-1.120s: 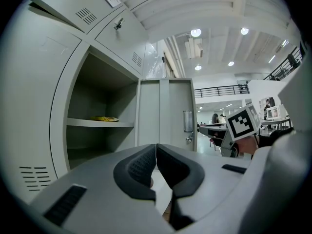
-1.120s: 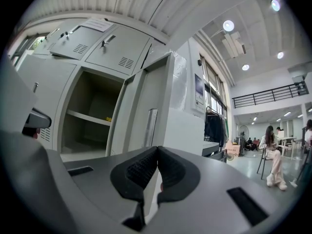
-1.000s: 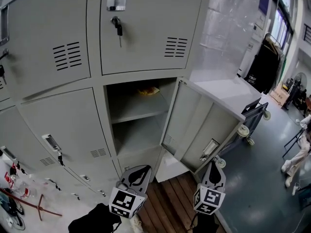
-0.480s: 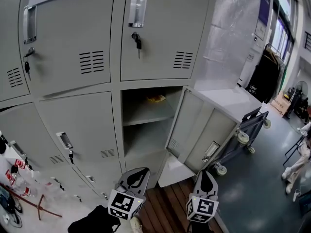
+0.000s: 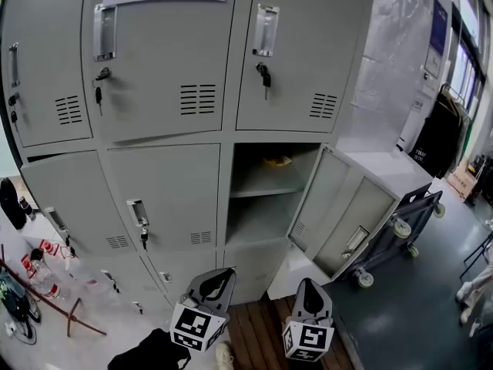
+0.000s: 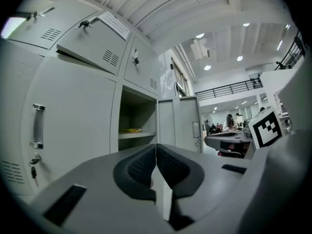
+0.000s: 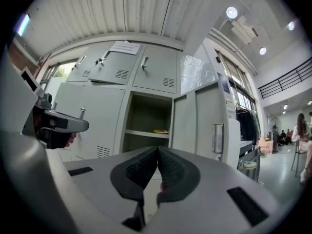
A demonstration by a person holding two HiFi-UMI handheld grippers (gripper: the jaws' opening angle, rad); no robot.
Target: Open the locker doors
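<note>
My left gripper [image 5: 218, 276] and right gripper [image 5: 308, 285] sit low in the head view, side by side with a gap between them. They are above a strip of wooden floor [image 5: 258, 331], and both point level at the grey lockers [image 5: 162, 91]. The fingers of each gripper are pressed together with nothing between them. In each gripper view the dark pads meet along one line.

One locker is already open. Its compartment [image 5: 266, 206] lies ahead of both grippers and well apart from them, with a shelf carrying something yellow [image 5: 277, 161]. Its door [image 5: 343, 214] hangs from the compartment's right edge and swings out toward the near right. The door's free edge is ahead and to the right of my right fingers, not touching them.

Left of the compartment is a closed door [image 5: 166, 195] with a handle [image 5: 137, 212] and a key hanging below it. It is ahead and to the left of my left fingers. Another closed door [image 5: 62, 203] stands further left. The upper row [image 5: 300, 52] is closed, keys in the locks, high above both grippers.

A wheeled cart [image 5: 404, 222] stands just behind the open door on its right. Beyond it the dark floor [image 5: 416, 314] is open. At the near left, bottles and red rods [image 5: 46, 299] crowd the floor by the lockers' foot.
</note>
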